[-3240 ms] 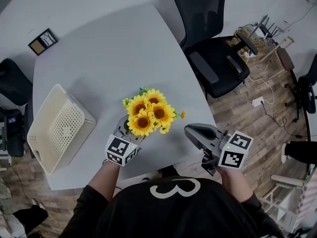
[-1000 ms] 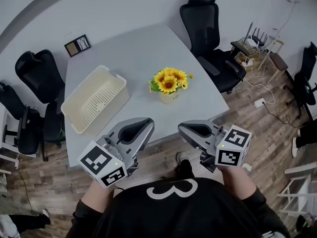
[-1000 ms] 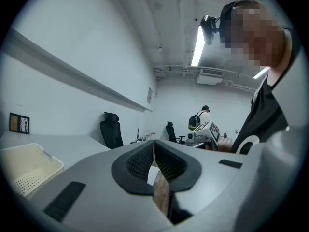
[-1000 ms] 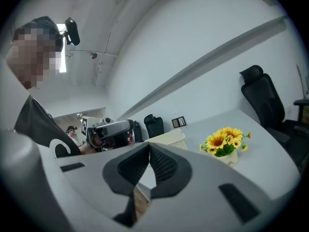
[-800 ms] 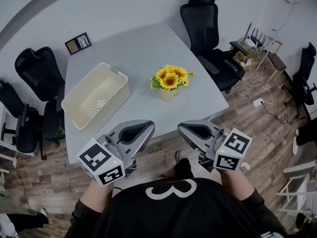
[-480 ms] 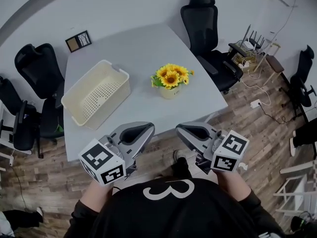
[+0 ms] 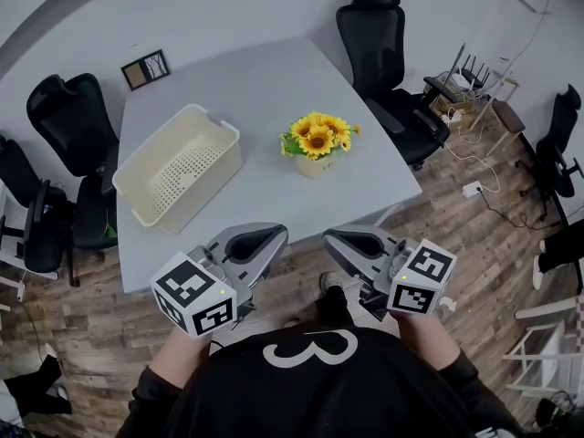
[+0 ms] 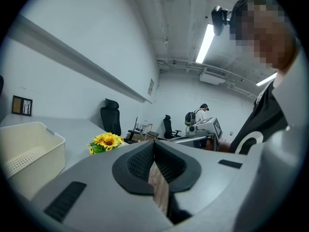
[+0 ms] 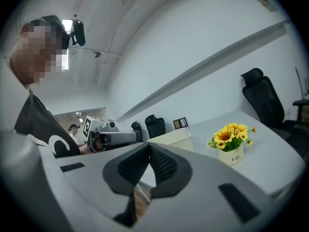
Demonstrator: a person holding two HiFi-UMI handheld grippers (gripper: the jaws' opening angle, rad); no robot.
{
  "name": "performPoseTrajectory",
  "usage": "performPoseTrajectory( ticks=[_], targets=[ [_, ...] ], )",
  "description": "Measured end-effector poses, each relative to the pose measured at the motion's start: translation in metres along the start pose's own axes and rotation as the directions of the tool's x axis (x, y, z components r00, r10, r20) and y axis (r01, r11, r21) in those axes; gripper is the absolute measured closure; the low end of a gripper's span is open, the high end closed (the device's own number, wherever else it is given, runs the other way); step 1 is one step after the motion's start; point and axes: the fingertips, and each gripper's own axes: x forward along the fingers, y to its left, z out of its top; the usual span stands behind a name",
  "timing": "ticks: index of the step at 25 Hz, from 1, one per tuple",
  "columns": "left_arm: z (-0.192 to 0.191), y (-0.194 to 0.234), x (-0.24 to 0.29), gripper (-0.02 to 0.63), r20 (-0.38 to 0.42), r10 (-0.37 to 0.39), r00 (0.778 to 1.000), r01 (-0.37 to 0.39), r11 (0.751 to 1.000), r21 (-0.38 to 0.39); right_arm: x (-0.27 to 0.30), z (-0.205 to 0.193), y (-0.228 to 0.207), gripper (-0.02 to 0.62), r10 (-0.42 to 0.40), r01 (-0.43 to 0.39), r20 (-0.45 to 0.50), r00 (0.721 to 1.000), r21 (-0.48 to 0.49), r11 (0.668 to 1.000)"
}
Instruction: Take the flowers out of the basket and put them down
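Observation:
Yellow sunflowers (image 7: 317, 137) in a small white pot stand upright on the grey table (image 7: 246, 89), right of the cream perforated basket (image 7: 178, 176), which holds nothing. Both grippers hang off the table's near edge, over the wooden floor, close to my body. My left gripper (image 7: 272, 236) is shut with nothing in it. So is my right gripper (image 7: 330, 238). In the left gripper view the flowers (image 8: 107, 141) and basket (image 8: 24, 153) lie far beyond the gripper (image 8: 154, 146). The right gripper view shows the potted flowers (image 9: 231, 137) beyond the gripper (image 9: 148, 148).
Black office chairs (image 7: 388, 53) (image 7: 64, 117) stand around the table. A small framed picture (image 7: 145, 68) lies at its far left corner. Cables and a power strip (image 7: 474, 185) lie on the floor to the right. Another person (image 8: 198, 116) stands far off.
Since three seconds ago my left gripper has left the flower pot and both grippers have drawn back off the table. Over the last second they barely move.

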Motion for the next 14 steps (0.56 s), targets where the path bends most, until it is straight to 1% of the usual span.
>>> performPoseTrajectory(
  ticks=[3, 8, 11, 14],
  targets=[
    [-0.002, 0.0, 0.005, 0.594, -0.002, 0.002, 1.0, -0.002, 1.0, 0.0, -0.001, -0.001, -0.004, 0.586, 0.0, 0.0, 0.0, 1.0, 0.008, 1.0],
    [-0.011, 0.0, 0.009, 0.594, -0.033, 0.007, 0.999, -0.007, 1.0, 0.013, -0.001, -0.004, -0.007, 0.586, 0.002, -0.002, -0.009, 1.0, 0.02, 1.0],
    [-0.008, 0.0, 0.009, 0.594, -0.02, -0.002, 1.0, 0.002, 1.0, 0.016, 0.0, -0.003, -0.008, 0.586, 0.005, -0.005, -0.01, 1.0, 0.022, 1.0],
    [-0.004, 0.001, 0.01, 0.594, 0.001, -0.02, 1.0, 0.02, 1.0, -0.012, 0.001, -0.002, -0.011, 0.586, 0.006, -0.006, -0.011, 1.0, 0.02, 1.0]
  ],
)
